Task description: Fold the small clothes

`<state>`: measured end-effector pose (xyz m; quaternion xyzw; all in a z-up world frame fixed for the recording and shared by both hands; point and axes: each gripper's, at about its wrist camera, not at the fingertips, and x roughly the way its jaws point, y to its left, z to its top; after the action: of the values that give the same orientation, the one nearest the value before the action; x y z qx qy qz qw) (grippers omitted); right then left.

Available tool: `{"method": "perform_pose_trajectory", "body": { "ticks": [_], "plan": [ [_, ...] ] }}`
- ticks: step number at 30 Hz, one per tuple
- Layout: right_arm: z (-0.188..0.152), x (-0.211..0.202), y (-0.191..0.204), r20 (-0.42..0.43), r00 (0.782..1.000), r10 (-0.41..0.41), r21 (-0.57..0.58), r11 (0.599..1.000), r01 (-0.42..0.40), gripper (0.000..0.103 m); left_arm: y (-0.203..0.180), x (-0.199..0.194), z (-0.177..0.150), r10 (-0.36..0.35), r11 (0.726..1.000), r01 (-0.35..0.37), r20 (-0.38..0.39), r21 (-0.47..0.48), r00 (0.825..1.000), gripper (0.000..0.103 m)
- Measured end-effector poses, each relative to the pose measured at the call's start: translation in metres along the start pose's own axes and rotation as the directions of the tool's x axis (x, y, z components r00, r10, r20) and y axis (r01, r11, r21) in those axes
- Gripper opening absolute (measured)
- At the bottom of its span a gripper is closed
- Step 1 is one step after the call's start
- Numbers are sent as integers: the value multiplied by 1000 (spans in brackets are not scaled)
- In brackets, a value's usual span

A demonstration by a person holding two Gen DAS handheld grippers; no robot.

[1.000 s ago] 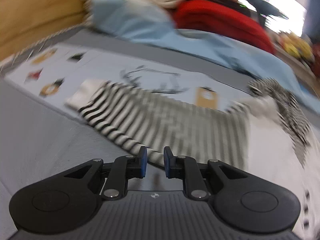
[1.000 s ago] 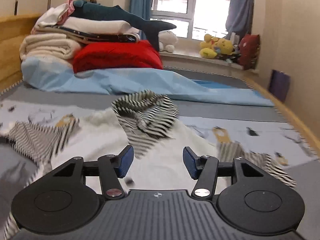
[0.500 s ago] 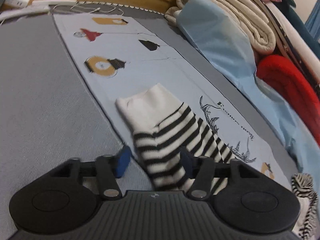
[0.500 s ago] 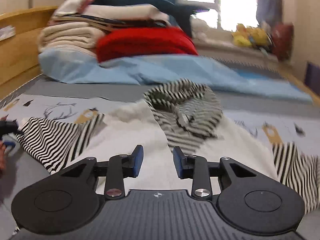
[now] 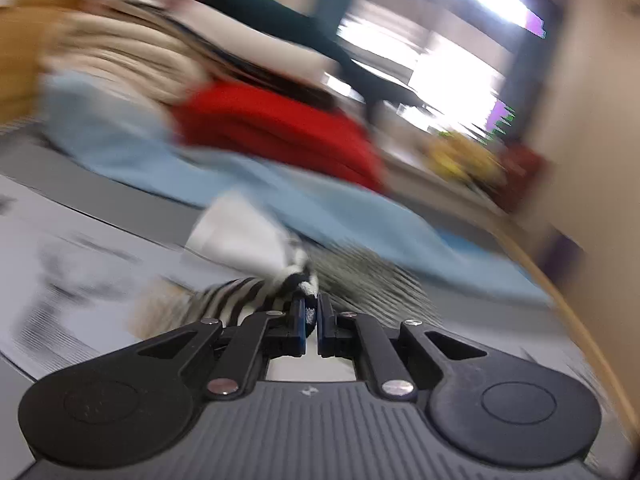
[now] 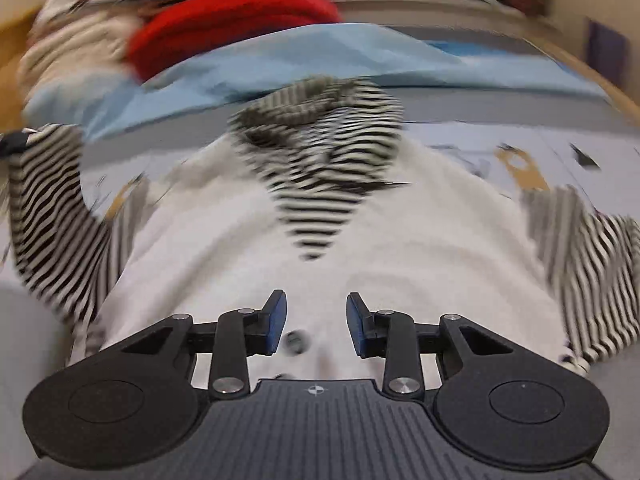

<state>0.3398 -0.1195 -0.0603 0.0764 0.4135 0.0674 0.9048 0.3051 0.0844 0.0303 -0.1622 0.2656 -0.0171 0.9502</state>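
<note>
Grey bed (image 6: 460, 102): your striped top (image 6: 320, 184) lies mid-bed.
Left gripper (image 5: 311, 316): clenched on its sleeve (image 5: 240, 300).
Right gripper (image 6: 316, 320): released.

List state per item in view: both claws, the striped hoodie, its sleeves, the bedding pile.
left claw: shut on the sleeve cuff
left sleeve: lifted off the bed at its cuff end
right claw: open, above the hoodie's white body, nothing gripped
hoodie: spread flat on the bed, striped hood lying on its chest
right sleeve: lying flat, spread outward
bedding pile: stacked behind the hoodie, blurred
</note>
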Motion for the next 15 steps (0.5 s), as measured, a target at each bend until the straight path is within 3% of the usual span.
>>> {"method": "perform_pose_trajectory", "body": {
  "ticks": [2,4,5,7,10,13,14,15],
  "plan": [
    [8,-4,-24,15,999,-41,68,997,40,35,-44,11,-29,-101,994,105,-117,27,988,8],
    [13,-8,-49,29,996,-79,148,986,73,35,-78,28,-59,-170,982,187,-300,30,939,28],
    [15,-9,-63,27,995,-91,188,979,84,35,-86,32,-68,-188,978,209,-348,24,919,37],
    [18,-7,-87,2,994,-109,265,958,105,35,-83,28,-75,-201,977,213,-340,-1,919,41],
    [18,3,-106,-51,994,-100,310,944,111,40,-50,33,-58,-134,991,118,-318,-70,939,48],
    [13,17,-114,-107,991,-80,325,939,111,41,-7,51,-32,37,996,-61,-298,-71,954,48],
    [11,22,-116,-127,990,-68,335,936,107,41,9,57,-28,102,989,-127,-291,-70,951,47],
    [7,28,-115,-153,986,-65,339,934,114,41,24,65,-25,168,976,-203,-310,-83,936,45]
  ]
}}
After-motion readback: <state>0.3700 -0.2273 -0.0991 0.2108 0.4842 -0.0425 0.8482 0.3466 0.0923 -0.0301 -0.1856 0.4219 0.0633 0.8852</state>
